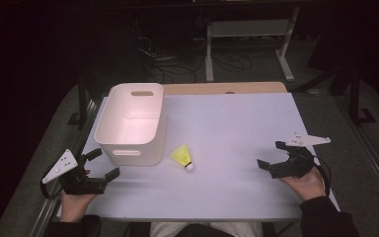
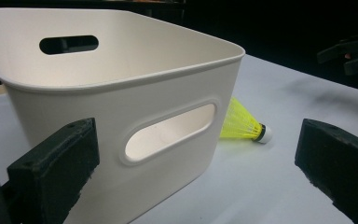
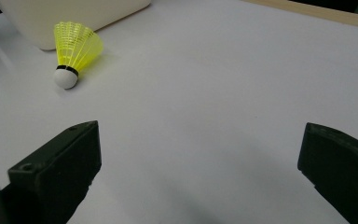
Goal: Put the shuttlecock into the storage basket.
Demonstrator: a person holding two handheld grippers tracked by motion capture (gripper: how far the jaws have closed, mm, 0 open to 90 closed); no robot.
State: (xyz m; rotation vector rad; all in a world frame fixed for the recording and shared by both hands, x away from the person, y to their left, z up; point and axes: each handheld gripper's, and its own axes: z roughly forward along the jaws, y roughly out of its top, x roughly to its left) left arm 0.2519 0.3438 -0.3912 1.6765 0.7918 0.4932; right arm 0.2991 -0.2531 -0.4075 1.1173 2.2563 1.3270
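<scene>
Yellow shuttlecock (image 1: 183,158) lies on table (image 1: 237,128) just beside white bin (image 1: 131,123). Left gripper (image 1: 98,165) and right gripper (image 1: 270,155) both wide, empty, apart from shuttlecock. Approach step, likely; next: reach, pinch shuttlecock.

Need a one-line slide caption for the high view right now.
Both grippers, left and right, hover open over the white table; a yellow shuttlecock lies beside the white bin.
</scene>
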